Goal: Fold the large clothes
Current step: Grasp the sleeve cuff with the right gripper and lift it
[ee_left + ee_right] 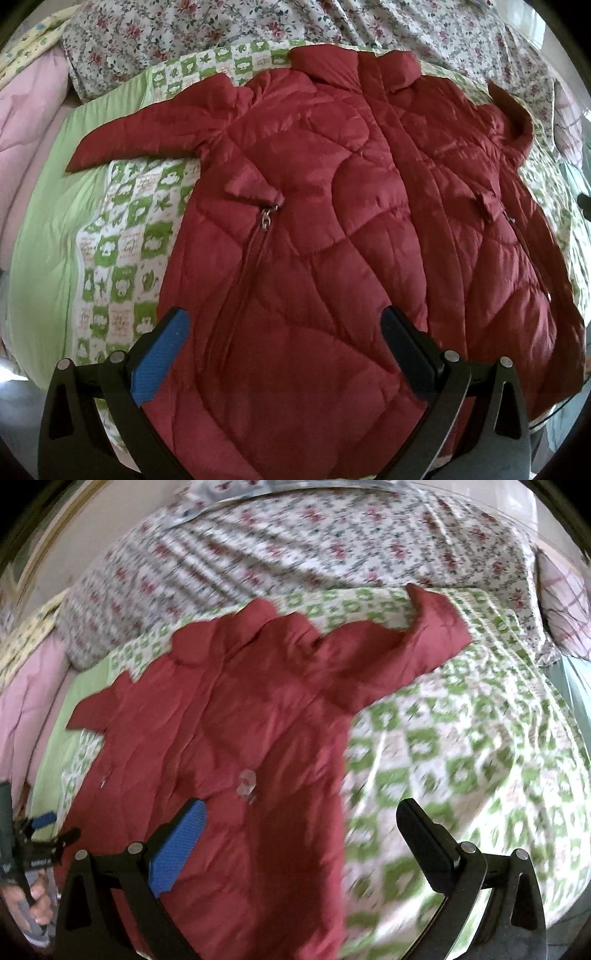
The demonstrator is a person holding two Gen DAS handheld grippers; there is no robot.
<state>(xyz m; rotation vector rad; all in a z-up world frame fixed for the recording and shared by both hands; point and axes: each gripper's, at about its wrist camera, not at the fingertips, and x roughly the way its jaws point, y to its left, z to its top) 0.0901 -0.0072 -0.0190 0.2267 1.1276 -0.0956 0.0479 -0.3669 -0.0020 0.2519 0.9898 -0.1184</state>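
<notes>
A large red quilted jacket lies spread front-up on the bed, collar far from me, both sleeves out to the sides. It also shows in the right wrist view, blurred. My left gripper is open and empty, hovering over the jacket's lower front near its hem. My right gripper is open and empty, above the jacket's right edge, with its left finger over the jacket and its right finger over the bedcover. The left gripper shows in the right wrist view at the far left, held by a hand.
The jacket rests on a green-and-white checked bedcover. A floral quilt lies bunched along the far side. Pink bedding sits at the left. A pink checked pillow is at the far right.
</notes>
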